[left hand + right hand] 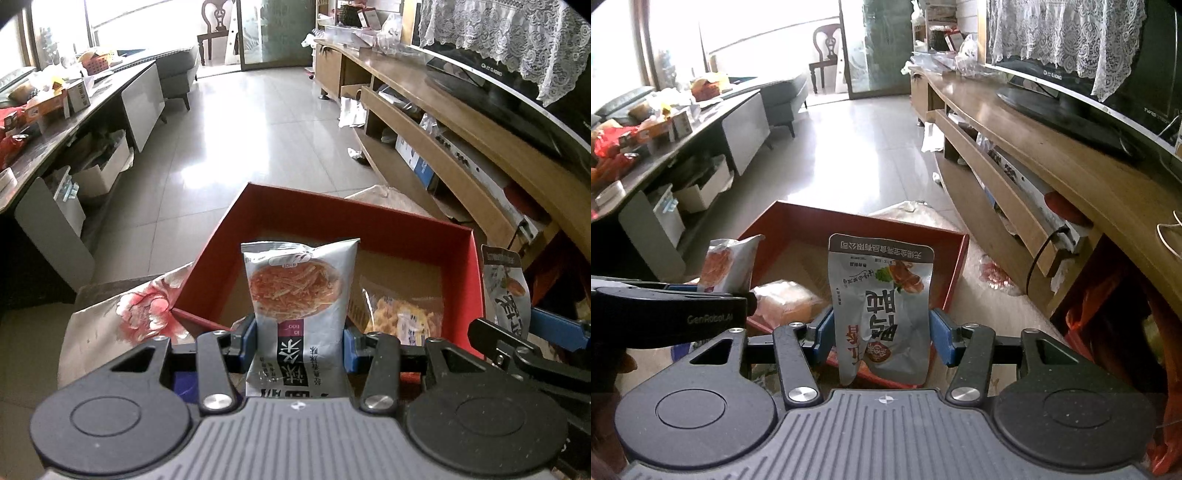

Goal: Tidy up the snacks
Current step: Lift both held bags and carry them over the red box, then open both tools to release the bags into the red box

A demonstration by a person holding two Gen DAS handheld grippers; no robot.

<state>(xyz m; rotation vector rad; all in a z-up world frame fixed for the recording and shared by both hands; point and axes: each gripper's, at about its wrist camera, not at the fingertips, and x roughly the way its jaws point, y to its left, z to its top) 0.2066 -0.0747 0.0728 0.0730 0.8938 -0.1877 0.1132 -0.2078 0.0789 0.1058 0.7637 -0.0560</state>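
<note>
We hold a silver noodle-snack packet (295,314) upright, clamped in our left gripper (298,341), and a silver meat-snack pouch (882,314) likewise pinched in our right gripper (881,339). Both packets' long axes run forward toward the red box (476,280) just ahead and below; both hands tilt downward, side by side.

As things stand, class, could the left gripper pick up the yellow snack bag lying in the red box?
Probably not yet. The left gripper is shut on a silver noodle packet, so its jaws are occupied. The yellow snack bag lies uncovered in the red box just ahead; once the packet is released, the way looks free.
</note>
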